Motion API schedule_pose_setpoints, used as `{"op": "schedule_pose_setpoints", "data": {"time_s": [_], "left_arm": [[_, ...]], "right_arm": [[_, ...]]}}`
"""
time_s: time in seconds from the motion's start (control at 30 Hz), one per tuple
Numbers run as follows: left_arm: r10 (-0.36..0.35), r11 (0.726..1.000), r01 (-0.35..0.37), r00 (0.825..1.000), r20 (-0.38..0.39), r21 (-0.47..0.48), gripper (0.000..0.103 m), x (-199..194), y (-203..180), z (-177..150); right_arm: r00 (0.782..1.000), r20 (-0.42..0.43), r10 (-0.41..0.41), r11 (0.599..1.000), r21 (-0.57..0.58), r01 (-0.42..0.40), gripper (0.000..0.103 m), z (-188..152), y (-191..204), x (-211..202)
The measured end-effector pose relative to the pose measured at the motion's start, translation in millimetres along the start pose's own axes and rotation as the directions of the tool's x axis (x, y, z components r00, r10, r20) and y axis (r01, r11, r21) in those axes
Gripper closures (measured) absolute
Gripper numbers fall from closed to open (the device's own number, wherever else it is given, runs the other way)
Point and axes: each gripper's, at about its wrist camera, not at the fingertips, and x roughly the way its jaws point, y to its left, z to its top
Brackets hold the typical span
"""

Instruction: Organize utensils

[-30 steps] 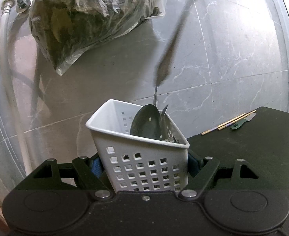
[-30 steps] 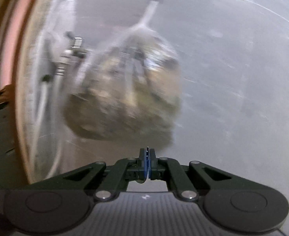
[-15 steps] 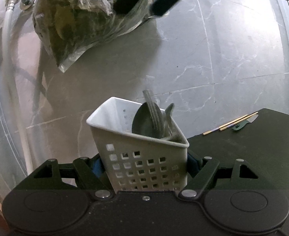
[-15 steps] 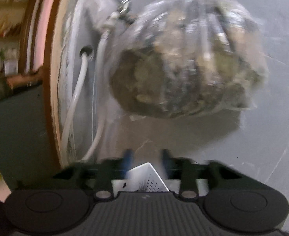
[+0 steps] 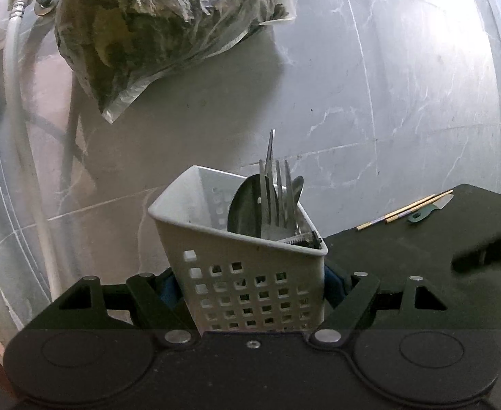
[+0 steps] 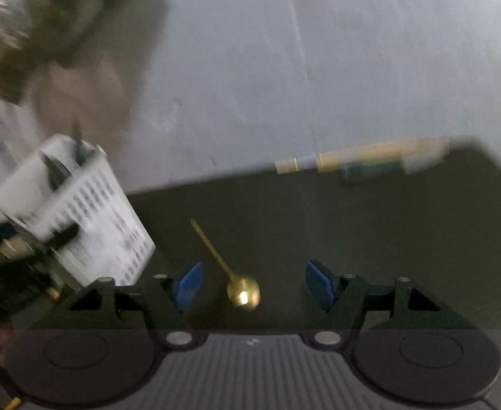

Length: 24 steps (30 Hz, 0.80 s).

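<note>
Two wrist views split the scene between them. From the left we see the left tool (image 5: 250, 283) clamped on the lower sides of a white perforated caddy (image 5: 247, 266), its blue pads pressed to either wall. The caddy holds a fork (image 5: 277, 194), tines up, a dark spoon bowl (image 5: 245, 210) and a thin metal handle (image 5: 270, 150), with a serrated piece lying at the rim's right corner. Only this view shows sharply the bagged bundle (image 5: 168, 20) hanging on the marble wall, the white hose (image 5: 21, 130) at far left, and a pair of chopsticks (image 5: 404, 210) beside a small green-handled knife (image 5: 428, 209) at the far edge of the black desk (image 5: 421, 249).

From the right we see what the left misses: a gold spoon (image 6: 231, 273) lying on the desk between the spread blue pads (image 6: 189, 285) of the right tool (image 6: 253, 285), bowl nearest the camera. Those jaws have just been opening and grip nothing. Here the caddy (image 6: 89, 218) appears tilted at left, blurred, with the left tool beneath it smeared and hard to make out. The far chopsticks and knife are a streak.
</note>
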Motion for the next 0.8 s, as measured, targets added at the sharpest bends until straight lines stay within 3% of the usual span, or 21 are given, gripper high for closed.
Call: {"op": "schedule_pose_setpoints", "data": {"time_s": [0.17, 0.37, 0.5, 0.57, 0.8], "left_arm": [[0.004, 0.999, -0.004, 1.0, -0.017, 0.038, 0.021, 1, -2, 0], [-0.01, 0.999, 0.011, 1.0, -0.023, 0.044, 0.021, 3, -2, 1], [-0.018, 0.999, 0.019, 1.0, -0.023, 0.046, 0.021, 6, -1, 2], [-0.023, 0.999, 0.024, 0.999, -0.021, 0.048, 0.021, 6, 0, 2], [-0.035, 0.998, 0.036, 0.999, -0.017, 0.051, 0.022, 5, 3, -1]], "right_arm": [[1.0, -0.009, 0.019, 0.999, 0.051, -0.019, 0.039, -17, -3, 27], [0.999, 0.044, -0.007, 0.999, -0.048, 0.009, 0.043, -21, 13, 36], [0.996, 0.074, -0.055, 0.989, -0.132, 0.064, 0.052, -28, 26, 34], [0.992, 0.087, -0.086, 0.979, -0.175, 0.1, 0.072, -32, 33, 34], [0.991, 0.082, -0.102, 0.978, -0.175, 0.115, 0.073, -37, 35, 27]]}}
